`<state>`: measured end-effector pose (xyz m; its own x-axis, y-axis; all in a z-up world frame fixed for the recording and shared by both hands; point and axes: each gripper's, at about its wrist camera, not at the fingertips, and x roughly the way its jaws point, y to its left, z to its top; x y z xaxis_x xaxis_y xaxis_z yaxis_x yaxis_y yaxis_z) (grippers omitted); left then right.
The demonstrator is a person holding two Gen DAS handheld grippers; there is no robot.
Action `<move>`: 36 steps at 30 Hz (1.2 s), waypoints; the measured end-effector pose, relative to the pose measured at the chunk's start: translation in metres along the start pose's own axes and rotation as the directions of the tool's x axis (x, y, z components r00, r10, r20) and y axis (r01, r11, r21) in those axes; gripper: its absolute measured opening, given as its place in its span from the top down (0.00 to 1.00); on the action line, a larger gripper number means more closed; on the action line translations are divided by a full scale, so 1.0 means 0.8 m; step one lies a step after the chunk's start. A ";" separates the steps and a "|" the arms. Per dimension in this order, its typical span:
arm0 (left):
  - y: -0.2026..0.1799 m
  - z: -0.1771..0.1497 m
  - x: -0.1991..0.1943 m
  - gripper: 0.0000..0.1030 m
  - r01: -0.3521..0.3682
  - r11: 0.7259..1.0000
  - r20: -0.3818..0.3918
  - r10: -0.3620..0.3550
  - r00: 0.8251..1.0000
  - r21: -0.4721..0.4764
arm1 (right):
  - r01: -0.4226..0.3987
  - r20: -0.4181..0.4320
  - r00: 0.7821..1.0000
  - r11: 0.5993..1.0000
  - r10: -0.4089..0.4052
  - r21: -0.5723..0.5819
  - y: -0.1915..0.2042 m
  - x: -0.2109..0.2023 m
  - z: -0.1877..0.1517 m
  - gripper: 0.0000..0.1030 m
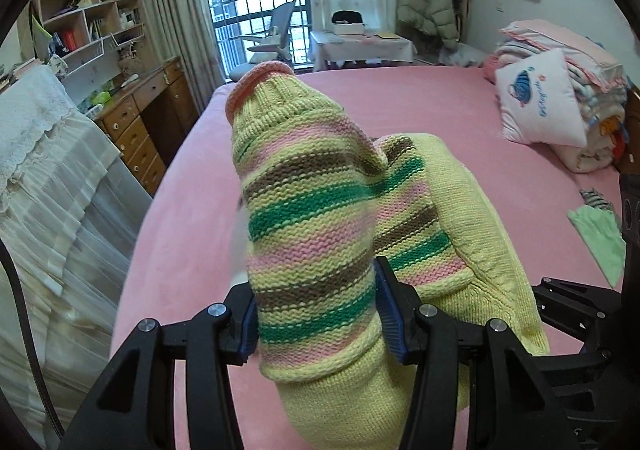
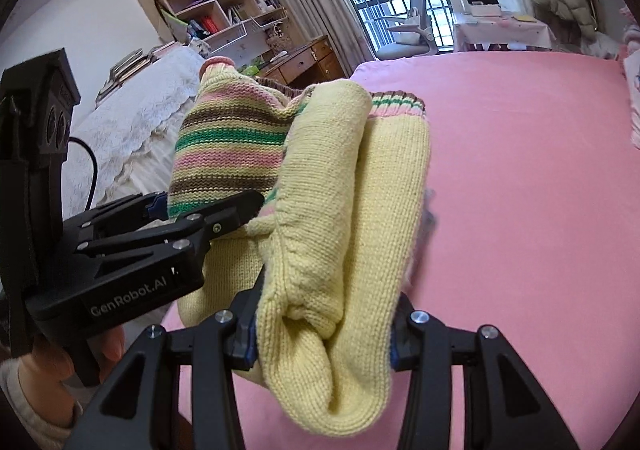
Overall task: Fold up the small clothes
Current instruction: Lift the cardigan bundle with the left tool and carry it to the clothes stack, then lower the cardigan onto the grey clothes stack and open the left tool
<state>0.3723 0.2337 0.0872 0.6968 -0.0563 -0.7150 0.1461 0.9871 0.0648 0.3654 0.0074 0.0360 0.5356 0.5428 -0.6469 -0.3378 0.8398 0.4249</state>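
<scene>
- The small knitted sweater [image 1: 316, 234] hangs bunched above the pink bed [image 1: 460, 106], nearer its left edge, off the sheet.
- Left gripper [image 1: 316, 324] is clenched on a striped sleeve; right gripper [image 2: 324, 334] is clenched on the plain yellow body.
- Risk, as I judge it: thick bunched knit may slip from the pads, or land twisted, because both grips hold rolls, not edges.
- Both grippers point forward, close side by side, the left angled toward the right.

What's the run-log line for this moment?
phase: mid-fold | left gripper: shut on striped sleeve | right gripper: shut on sweater body | sweater: lifted over pink bed
</scene>
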 end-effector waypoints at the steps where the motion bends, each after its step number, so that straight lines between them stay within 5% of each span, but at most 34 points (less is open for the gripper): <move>1: 0.011 0.008 0.014 0.53 -0.007 1.000 -0.001 0.007 1.000 0.004 | 0.002 -0.001 1.000 1.000 -0.002 0.011 0.003 0.021 0.015 0.56; 10: 0.086 0.050 0.198 0.53 0.011 0.997 -0.105 -0.019 0.994 -0.075 | 0.045 -0.057 0.998 0.992 -0.038 0.118 -0.028 0.165 0.054 0.56; 18: 0.088 0.038 0.340 0.52 0.017 0.998 -0.166 -0.026 0.986 -0.055 | 0.030 -0.067 0.998 0.946 -0.009 0.323 -0.097 0.241 0.027 0.56; 29: 0.118 0.015 0.378 0.42 0.084 0.986 -0.085 -0.097 0.992 -0.145 | -0.017 -0.019 1.000 0.959 0.024 0.283 -0.109 0.263 0.003 0.53; 36: 0.125 0.005 0.366 0.19 0.031 0.986 -0.087 -0.045 0.995 -0.164 | 0.007 -0.041 0.999 0.980 0.001 0.198 -0.097 0.254 0.001 0.46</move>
<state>0.5938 0.3154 -0.1127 0.6261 -0.0878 -0.7748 0.0502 0.9961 -0.0724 0.5012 0.0523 -0.1280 0.5031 0.5437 -0.6718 -0.1738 0.8251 0.5376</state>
